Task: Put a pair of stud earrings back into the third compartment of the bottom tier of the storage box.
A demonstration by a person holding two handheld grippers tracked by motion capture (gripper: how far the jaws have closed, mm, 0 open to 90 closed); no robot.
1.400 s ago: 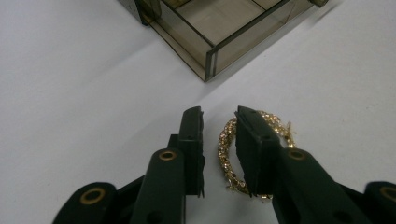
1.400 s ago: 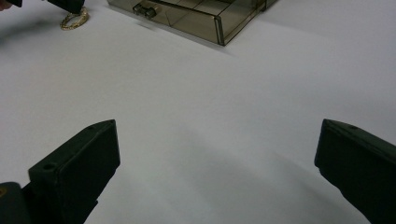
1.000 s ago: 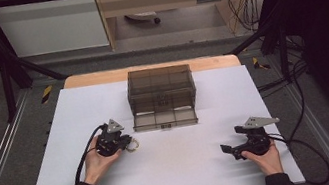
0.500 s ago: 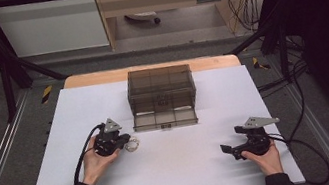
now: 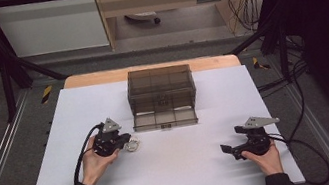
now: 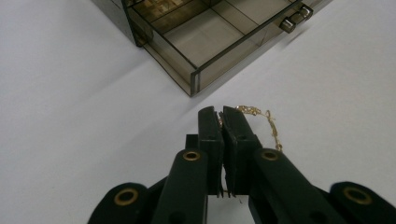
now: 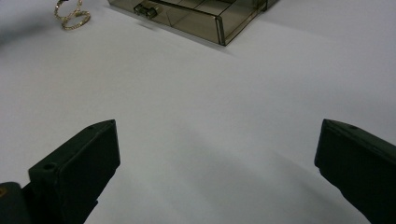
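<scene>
Two grippers I steer | left gripper (image 6: 221, 114): jaws pinched together on thin gold link chain (image 6: 261, 119), lying on white matte table (image 5: 79, 111) just beside smoky translucent plastic drawer box (image 5: 161, 89) | high view blurs chain; left gripper view resolves links | right gripper (image 7: 217, 154): jaws wide apart, near right edge.

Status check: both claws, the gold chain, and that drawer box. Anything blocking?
Left claw shut on the gold chain, by the open drawer of the box. Right claw open, empty, over bare table. Nothing blocking the drawer.
</scene>
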